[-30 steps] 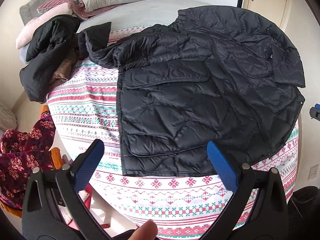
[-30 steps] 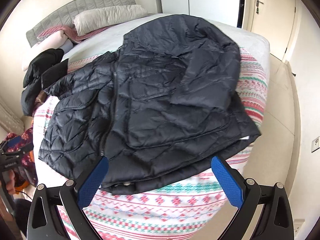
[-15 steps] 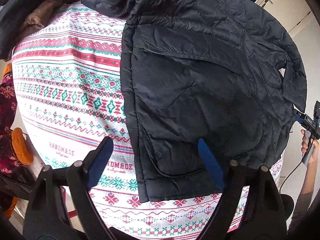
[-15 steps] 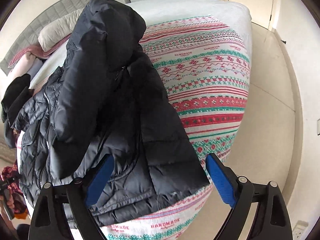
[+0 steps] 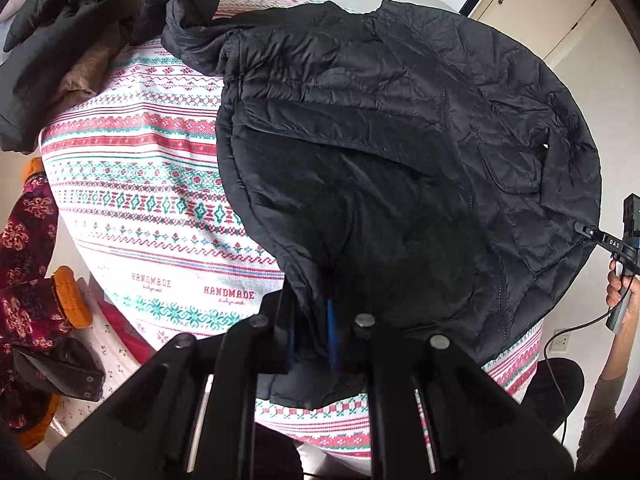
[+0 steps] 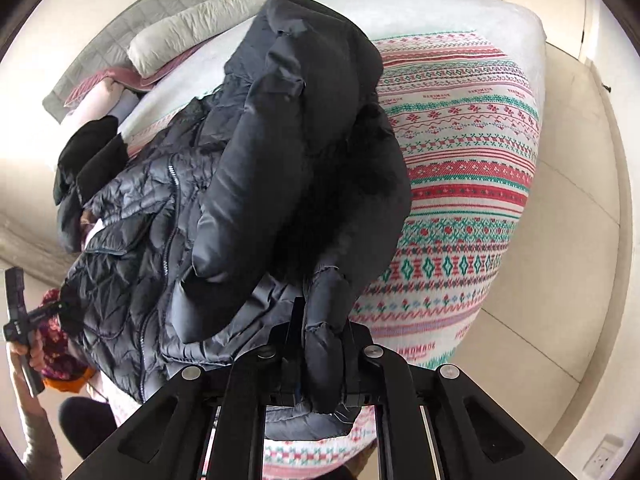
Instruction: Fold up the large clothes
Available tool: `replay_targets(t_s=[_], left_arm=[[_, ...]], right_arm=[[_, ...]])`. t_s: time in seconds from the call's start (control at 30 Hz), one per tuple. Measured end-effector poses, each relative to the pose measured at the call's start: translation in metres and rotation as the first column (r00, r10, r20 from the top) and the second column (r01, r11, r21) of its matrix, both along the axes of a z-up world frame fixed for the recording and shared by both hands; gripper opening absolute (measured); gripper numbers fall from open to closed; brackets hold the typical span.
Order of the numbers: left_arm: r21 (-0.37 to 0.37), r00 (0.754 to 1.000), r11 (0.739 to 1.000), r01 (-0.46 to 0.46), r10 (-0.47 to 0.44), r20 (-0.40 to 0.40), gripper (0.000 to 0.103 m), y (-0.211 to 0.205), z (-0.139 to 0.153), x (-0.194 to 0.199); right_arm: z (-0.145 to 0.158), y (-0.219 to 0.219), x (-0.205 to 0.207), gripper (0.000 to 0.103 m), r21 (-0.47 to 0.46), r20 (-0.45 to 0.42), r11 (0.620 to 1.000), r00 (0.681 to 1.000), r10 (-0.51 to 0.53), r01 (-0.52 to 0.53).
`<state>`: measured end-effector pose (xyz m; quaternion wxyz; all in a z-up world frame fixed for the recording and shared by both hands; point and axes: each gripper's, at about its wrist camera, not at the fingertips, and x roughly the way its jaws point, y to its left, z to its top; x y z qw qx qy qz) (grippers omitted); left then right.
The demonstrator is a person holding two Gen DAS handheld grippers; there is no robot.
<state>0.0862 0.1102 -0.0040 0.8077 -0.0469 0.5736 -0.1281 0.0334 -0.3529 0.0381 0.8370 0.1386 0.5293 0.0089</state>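
You are holding the black puffer jacket at its bottom hem, one corner in each tool, with the rest of it lying spread across the patterned blanket on the bed. Your left gripper is pinched nearly closed on a bunched fold of hem at the jacket's near-left corner; the blue pads are showing only as thin strips on either side of the fabric. Your right gripper is clamped tight on the opposite hem corner, and a thick wad of padded cloth is hanging out between its jaws. Judgement: the step in hand is carrying the hem up toward the collar to halve the body. For a clean fold, be lifting both corners together and at equal height, keeping the hem taut between them so the slippery shell is not sagging in the middle. The sleeve is lying folded over the front in the right view; be watching that it is not sliding off as the lower half rises. The other clothes piled at the far left are sitting near the jacket's far sleeve, so be setting the fold down short of them. The right hold looks bulky, so slippage is possible there.
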Motion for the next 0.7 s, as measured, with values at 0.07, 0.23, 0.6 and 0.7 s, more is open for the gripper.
replay_targets(t_s=[0.07, 0.23, 0.6, 0.7], left_arm=[[0.043, 0.999, 0.998, 0.037, -0.037, -0.01, 0.015, -0.001, 0.006, -0.011], [0.186, 0.997, 0.982, 0.044, -0.053, 0.047, 0.075, 0.0, 0.02, -0.029], [0.038, 0.979, 0.999, 0.012, -0.02, 0.202, 0.085, -0.041, 0.024, 0.012], [0.003, 0.98, 1.0, 0.0, 0.0, 0.198, 0.085, -0.061, 0.011, 0.026]], right_arm=[[0.007, 0.007, -0.014, 0.022, -0.031, -0.01, 0.999, 1.0, 0.02, -0.02], [0.032, 0.011, -0.046, 0.071, -0.141, 0.049, 0.99, 0.999, -0.017, 0.024], [0.032, 0.026, 0.015, 0.078, -0.015, 0.058, 1.0, 0.998, -0.003, 0.004], [0.017, 0.022, 0.045, 0.012, -0.177, -0.056, 0.984, 0.998, -0.001, -0.009]])
